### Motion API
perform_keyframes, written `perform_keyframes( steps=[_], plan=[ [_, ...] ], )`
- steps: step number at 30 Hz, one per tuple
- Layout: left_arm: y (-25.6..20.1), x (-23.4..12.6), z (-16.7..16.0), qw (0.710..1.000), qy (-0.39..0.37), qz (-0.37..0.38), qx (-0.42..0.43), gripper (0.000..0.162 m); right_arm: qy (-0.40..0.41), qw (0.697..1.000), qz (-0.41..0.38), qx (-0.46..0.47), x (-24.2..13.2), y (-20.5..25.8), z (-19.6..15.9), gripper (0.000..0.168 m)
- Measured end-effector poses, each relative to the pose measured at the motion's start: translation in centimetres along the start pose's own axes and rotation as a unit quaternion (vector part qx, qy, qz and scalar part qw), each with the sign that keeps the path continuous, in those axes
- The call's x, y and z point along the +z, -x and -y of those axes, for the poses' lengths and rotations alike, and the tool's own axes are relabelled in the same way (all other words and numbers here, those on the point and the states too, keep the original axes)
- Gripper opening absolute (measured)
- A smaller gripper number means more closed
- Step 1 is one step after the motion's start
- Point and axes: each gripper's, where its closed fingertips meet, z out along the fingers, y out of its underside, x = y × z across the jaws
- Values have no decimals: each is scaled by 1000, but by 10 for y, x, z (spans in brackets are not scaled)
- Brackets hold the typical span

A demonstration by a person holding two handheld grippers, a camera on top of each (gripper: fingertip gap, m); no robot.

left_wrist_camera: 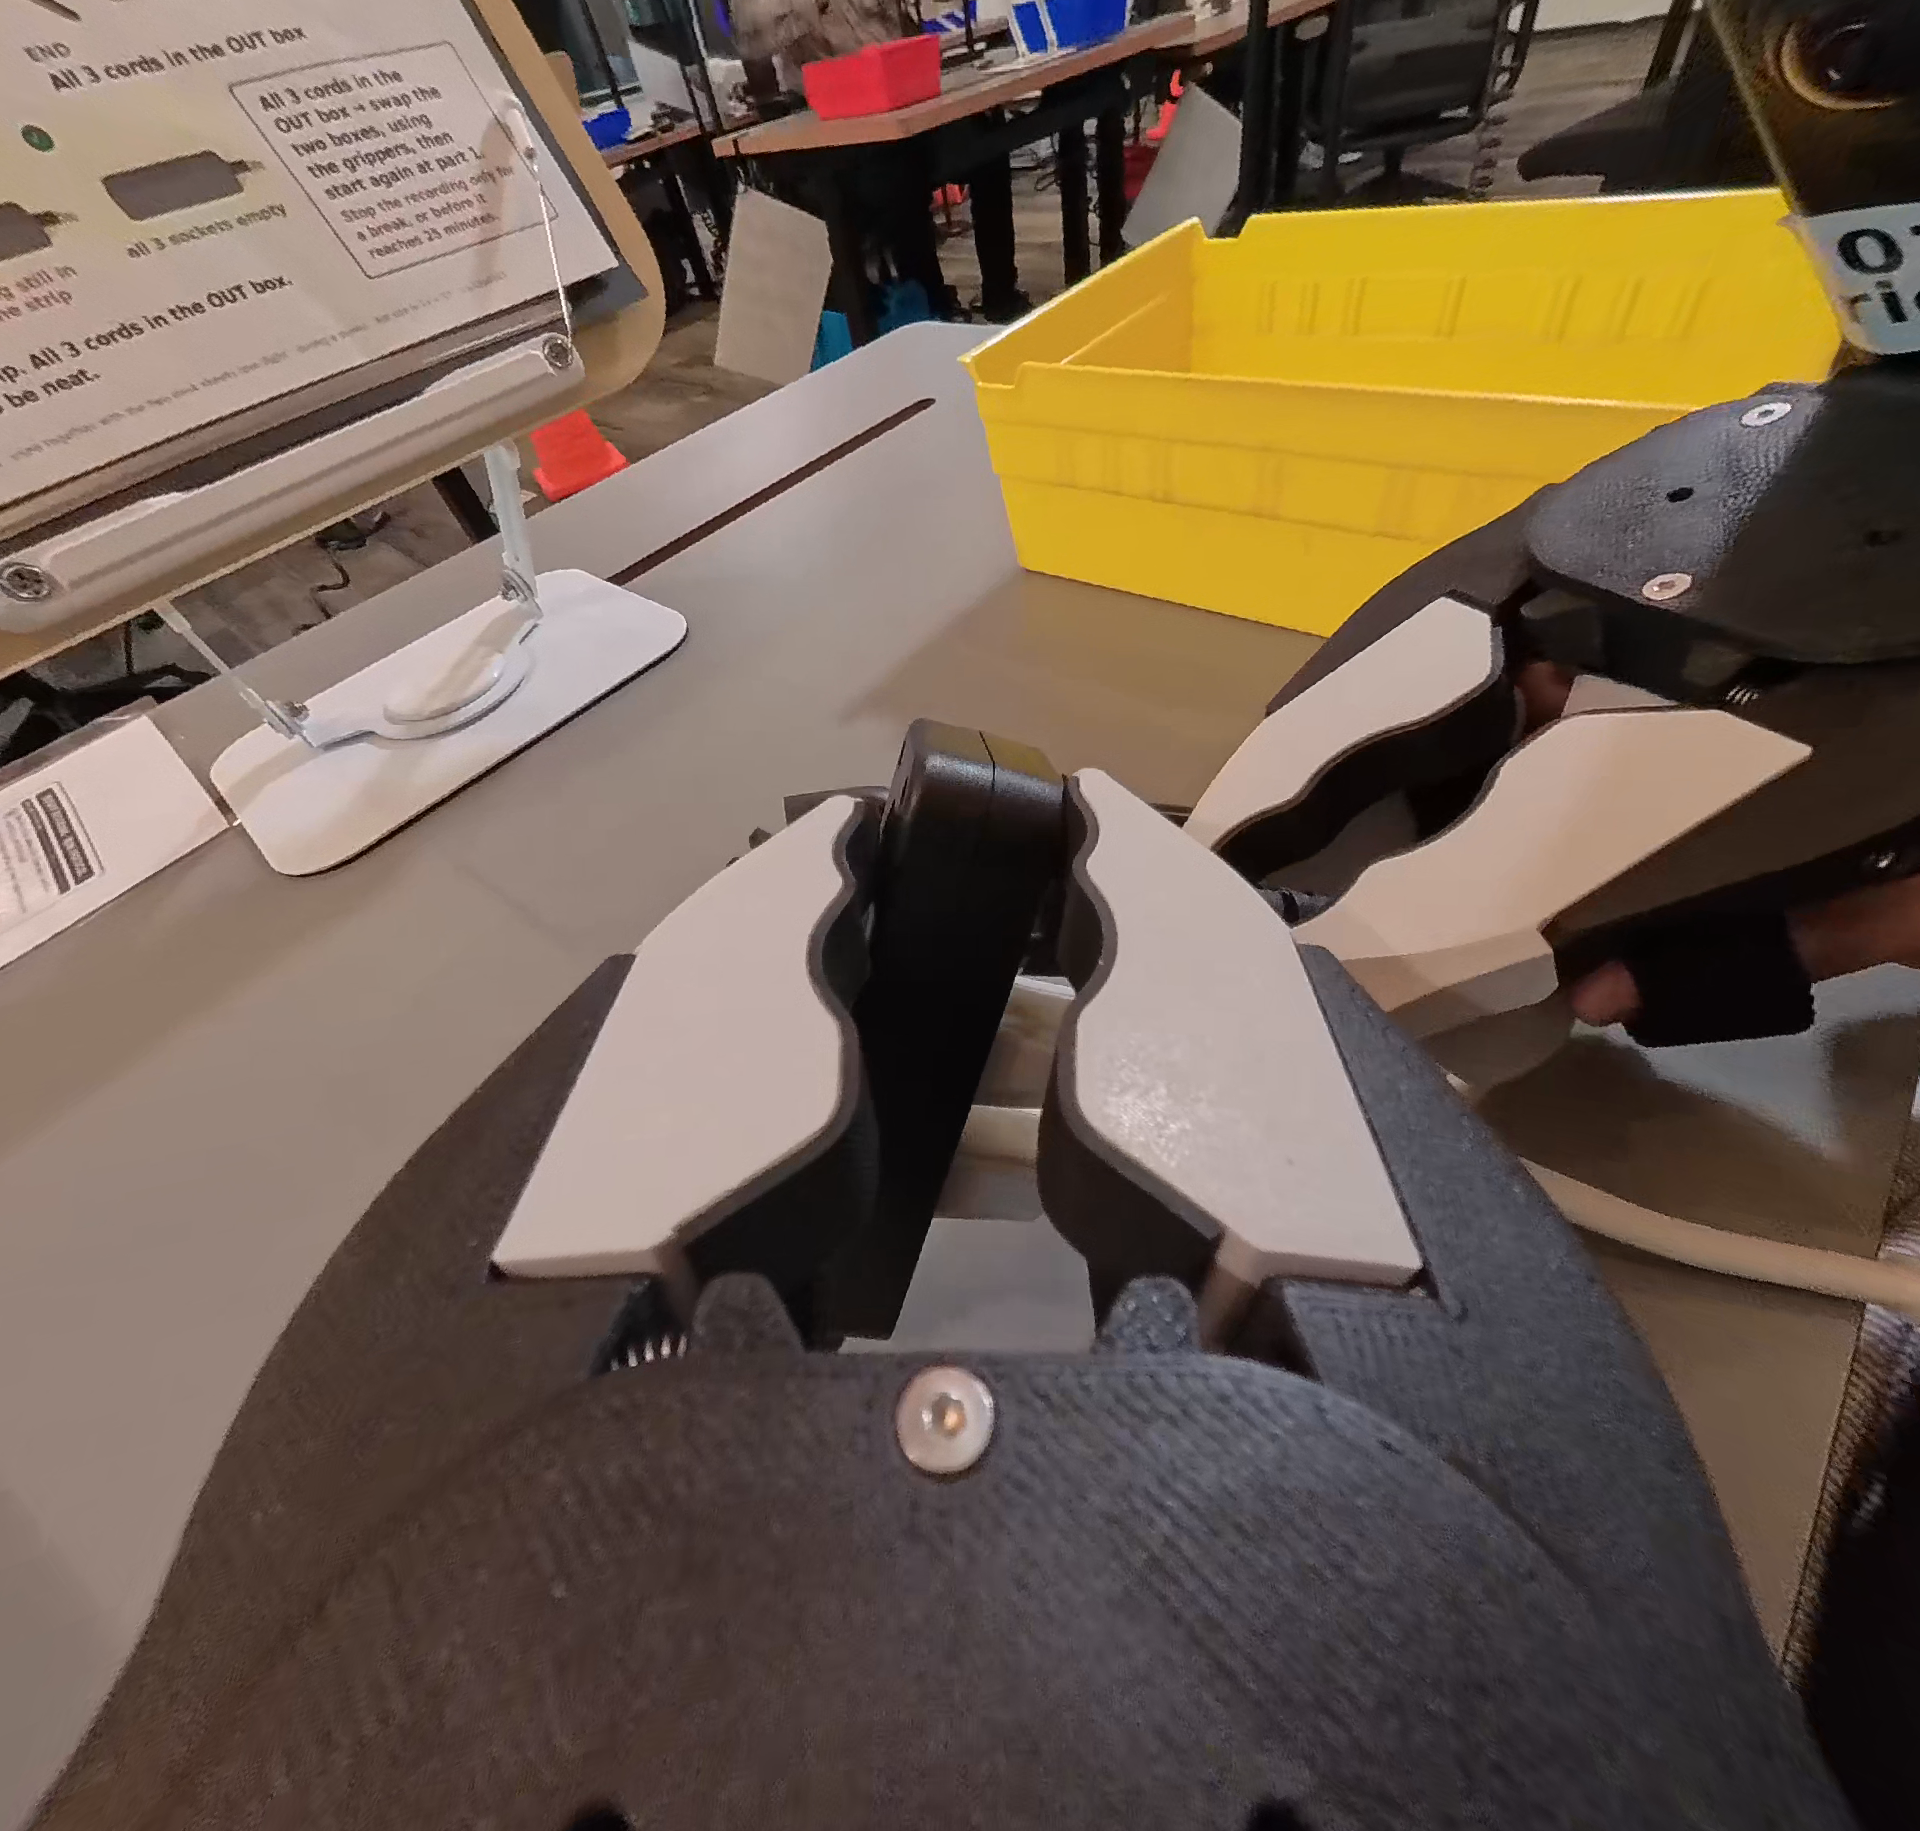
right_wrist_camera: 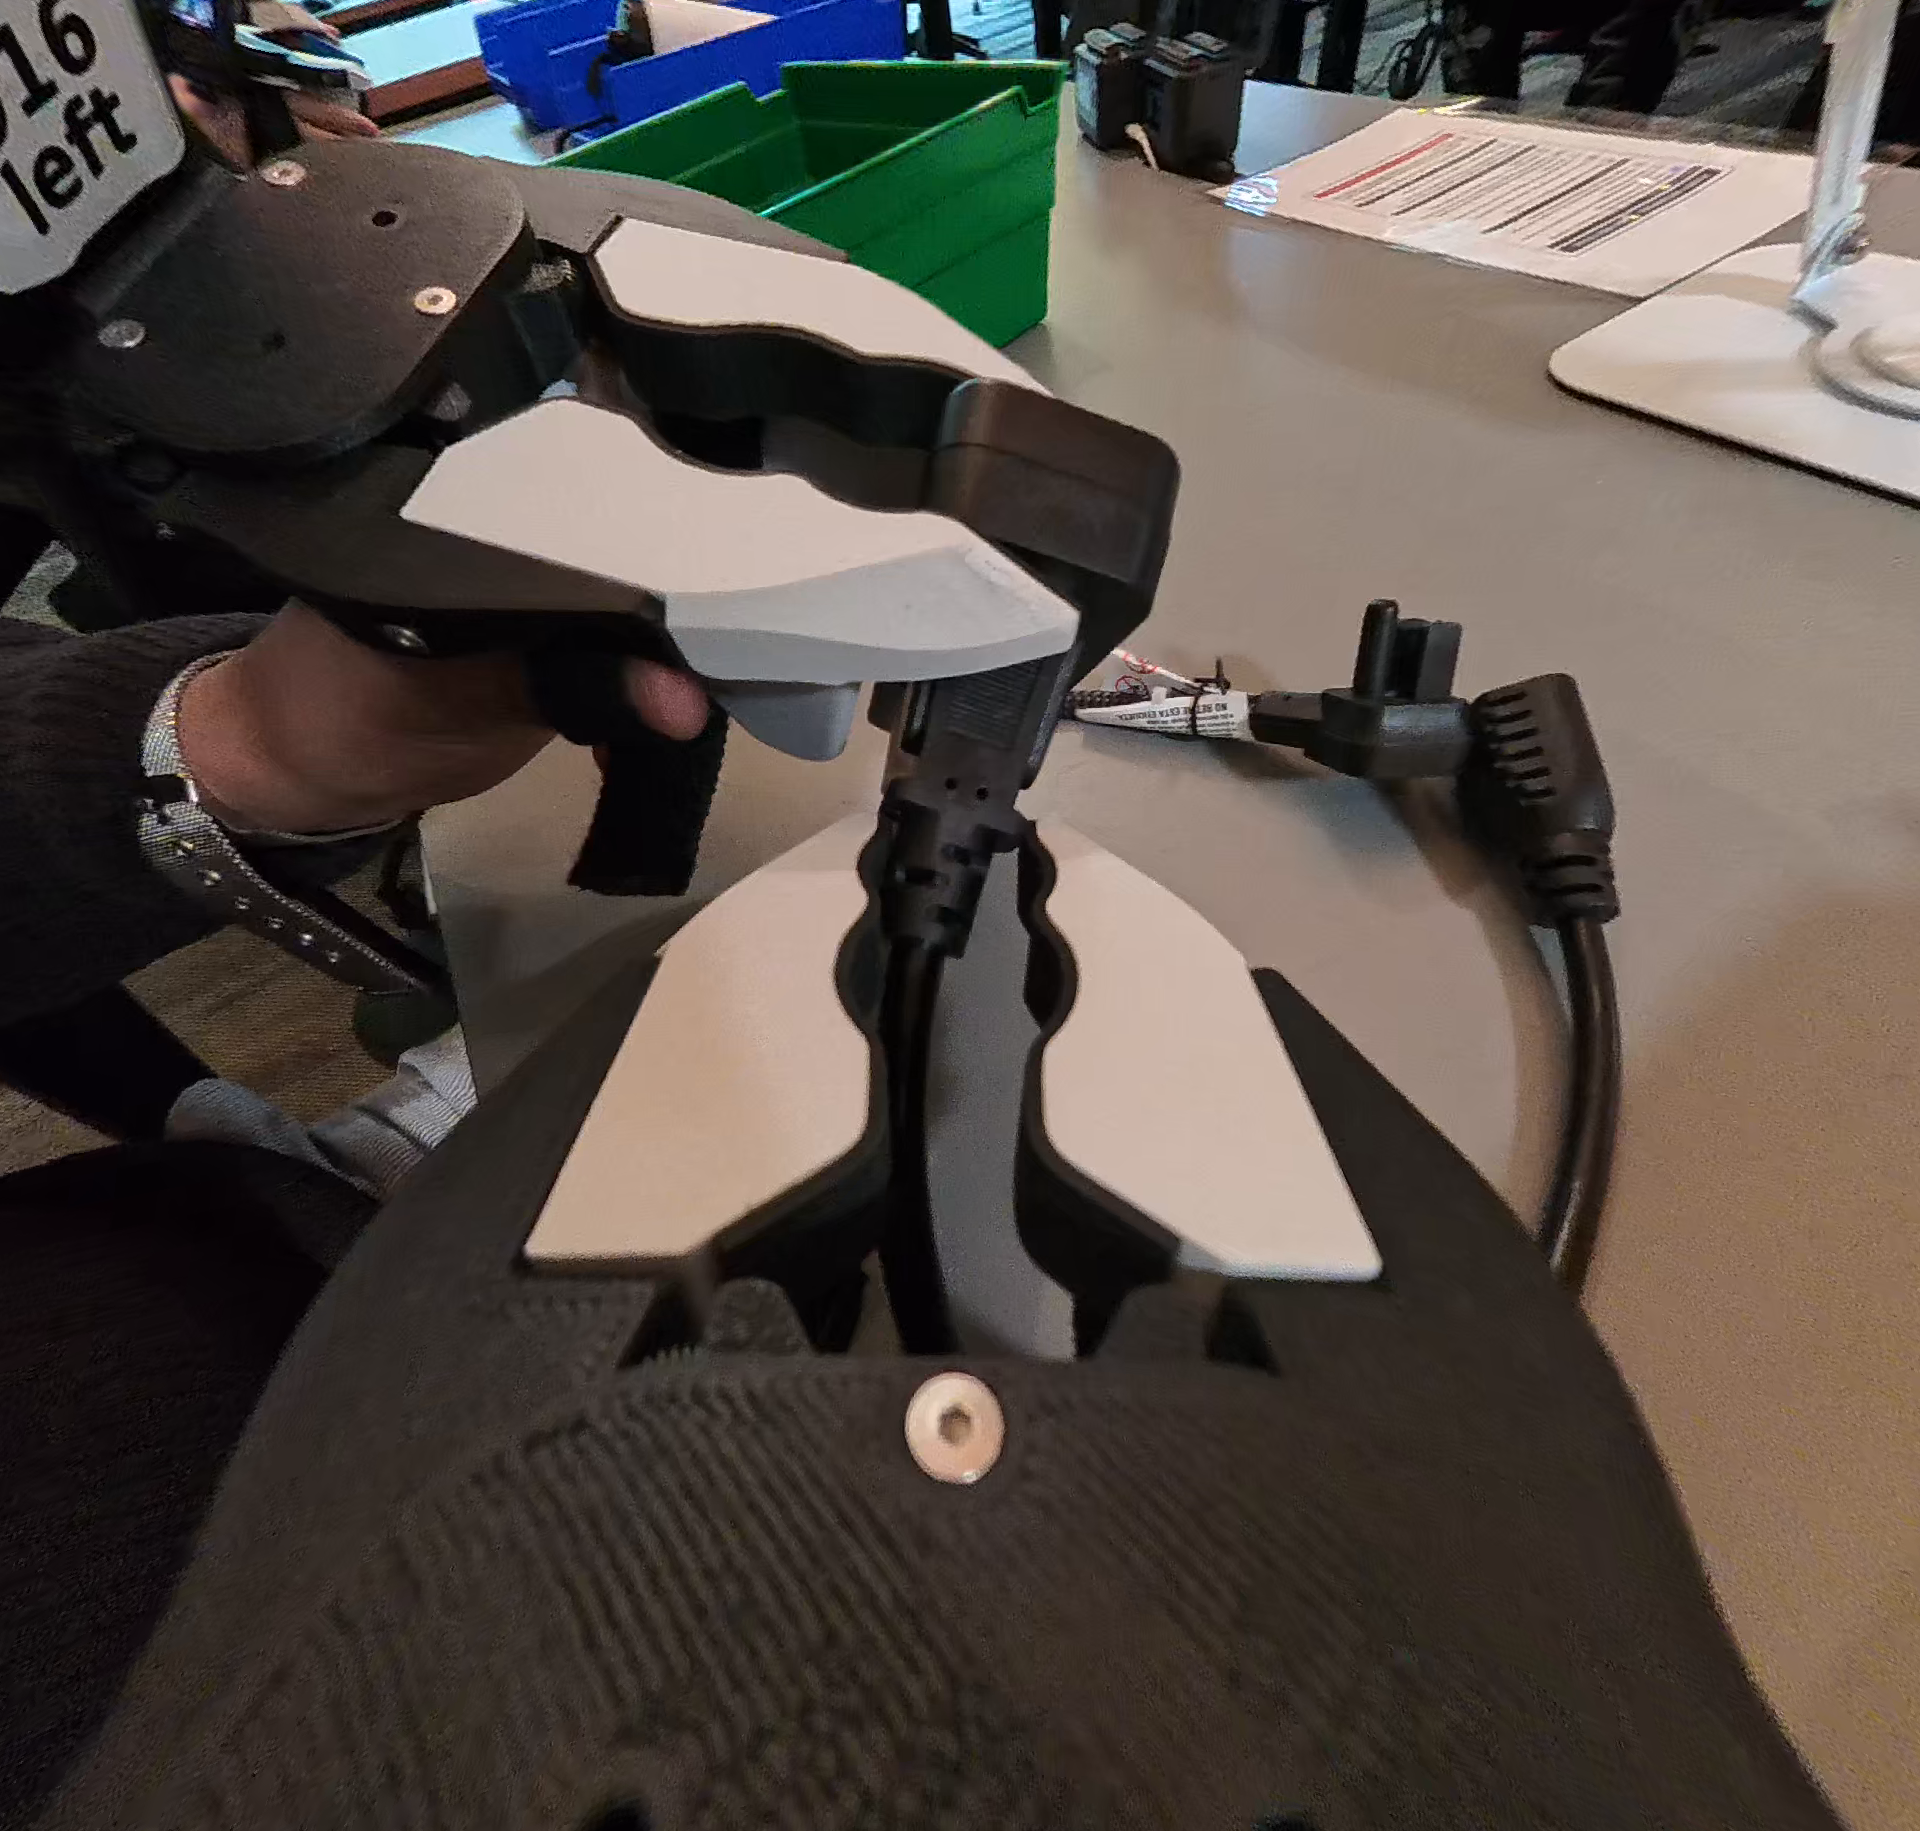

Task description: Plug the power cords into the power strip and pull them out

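My left gripper (left_wrist_camera: 971,825) is shut on a black power strip block (left_wrist_camera: 956,950) and holds it above the grey table. In the right wrist view the left gripper (right_wrist_camera: 1029,503) comes in from the left with the block (right_wrist_camera: 1060,493) in its fingertips. My right gripper (right_wrist_camera: 945,846) is shut on the ribbed neck of a black power cord plug (right_wrist_camera: 966,732), which meets the block's underside. Its cord (right_wrist_camera: 909,1106) runs back between my fingers. The right gripper (left_wrist_camera: 1247,877) also shows at the right of the left wrist view. Another black plug (right_wrist_camera: 1392,711) lies on the table.
A yellow bin (left_wrist_camera: 1351,493) stands at the back right. An instruction board (left_wrist_camera: 291,202) on a white stand base (left_wrist_camera: 447,711) stands at the left. A green bin (right_wrist_camera: 914,181), a blue bin (right_wrist_camera: 675,46) and a printed sheet (right_wrist_camera: 1507,192) are beyond. A white cable (left_wrist_camera: 1714,1272) crosses the table.
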Motion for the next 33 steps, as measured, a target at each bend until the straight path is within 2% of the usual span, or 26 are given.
perform_keyframes(
  steps=[9,19,23,33],
  plan=[
    [-11,10,6,998,-35,7,51,35,1,999,-14,45,-11,-1,-5,23],
    [-19,21,1,998,-16,-34,45,35,6,996,14,93,-14,-6,-14,22],
    [-25,24,-2,998,-6,-55,16,37,12,996,26,87,-16,-5,-18,22],
    [-28,24,-1,997,-27,-67,14,39,6,994,46,99,-18,-3,-18,22]
  ],
)
